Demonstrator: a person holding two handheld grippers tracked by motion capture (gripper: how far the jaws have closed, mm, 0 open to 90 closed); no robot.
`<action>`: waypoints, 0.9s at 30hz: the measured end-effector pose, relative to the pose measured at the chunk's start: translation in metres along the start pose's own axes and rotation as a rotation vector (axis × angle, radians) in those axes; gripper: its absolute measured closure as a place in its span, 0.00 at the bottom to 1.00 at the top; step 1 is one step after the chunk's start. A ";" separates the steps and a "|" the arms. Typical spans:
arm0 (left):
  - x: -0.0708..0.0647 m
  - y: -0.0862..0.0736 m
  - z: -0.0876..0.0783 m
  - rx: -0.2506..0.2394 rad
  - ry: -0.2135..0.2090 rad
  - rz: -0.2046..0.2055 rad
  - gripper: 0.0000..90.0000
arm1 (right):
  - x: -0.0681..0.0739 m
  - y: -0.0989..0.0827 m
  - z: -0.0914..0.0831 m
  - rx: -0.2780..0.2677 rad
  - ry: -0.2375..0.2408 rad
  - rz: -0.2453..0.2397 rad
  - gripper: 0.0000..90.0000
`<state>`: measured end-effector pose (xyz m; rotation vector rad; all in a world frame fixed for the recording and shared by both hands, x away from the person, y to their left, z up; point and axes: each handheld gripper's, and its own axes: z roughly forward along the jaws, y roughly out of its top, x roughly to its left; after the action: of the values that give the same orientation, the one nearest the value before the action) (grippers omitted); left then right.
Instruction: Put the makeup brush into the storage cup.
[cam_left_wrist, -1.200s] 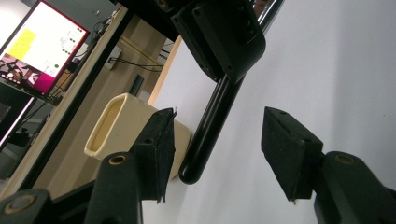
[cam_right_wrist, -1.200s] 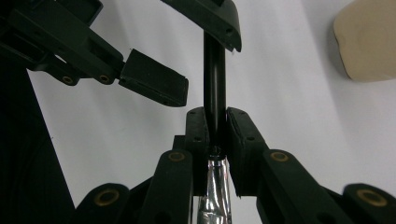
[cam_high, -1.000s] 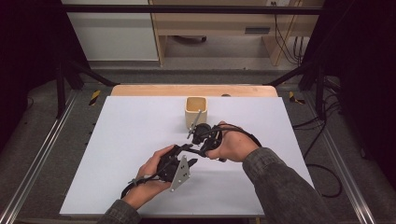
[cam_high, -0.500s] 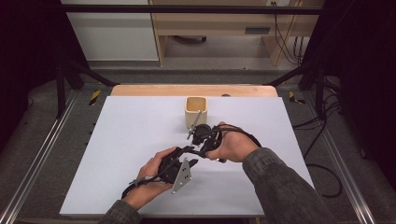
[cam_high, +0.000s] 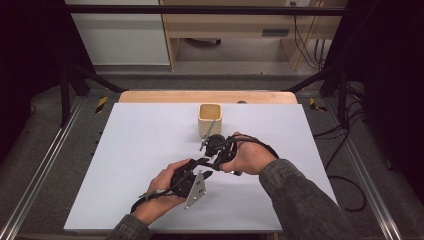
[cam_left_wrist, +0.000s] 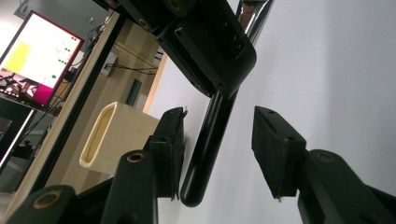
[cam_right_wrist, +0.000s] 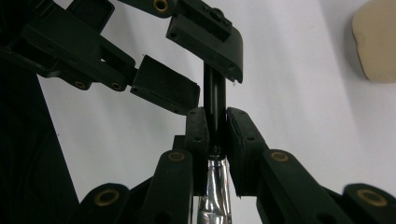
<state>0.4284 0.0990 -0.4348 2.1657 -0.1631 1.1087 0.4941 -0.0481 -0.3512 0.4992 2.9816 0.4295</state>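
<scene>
A cream cup (cam_high: 210, 117) stands upright on the white worktop (cam_high: 125, 165), just beyond the right tool (cam_high: 216, 146); its inside looks bare as far as the high view shows, though the bottom is in shadow. The right tool is clamped tight on a utensil (cam_right_wrist: 215, 93), its pads pressing where the black handle meets the silver metal part; that metal end runs out of the bottom of the right gripper view, so what kind of utensil it is cannot be told. In the high view a thin grey length slants up from this tool toward the cup. The left tool (cam_left_wrist: 217, 154) sits just before the right one, its jaws partly open and just now closing around the black handle; one pad (cam_left_wrist: 173, 144) lies beside the handle and the other stands apart, so it has no grip yet. In the left gripper view the cup (cam_left_wrist: 119, 137) shows past the jaws, partly hidden by one of them.
</scene>
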 end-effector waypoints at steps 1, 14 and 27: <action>0.000 0.000 0.000 0.000 -0.002 0.001 0.60 | 0.000 0.000 0.000 -0.001 0.001 -0.005 0.88; -0.003 0.000 0.002 0.000 -0.008 0.014 0.63 | 0.000 0.001 0.003 0.004 0.007 -0.028 0.88; -0.003 0.000 0.002 0.002 -0.018 0.030 0.72 | 0.002 0.001 0.005 0.009 0.015 -0.026 0.88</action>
<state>0.4279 0.0969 -0.4374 2.1816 -0.2036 1.1074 0.4936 -0.0450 -0.3552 0.4595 3.0020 0.4197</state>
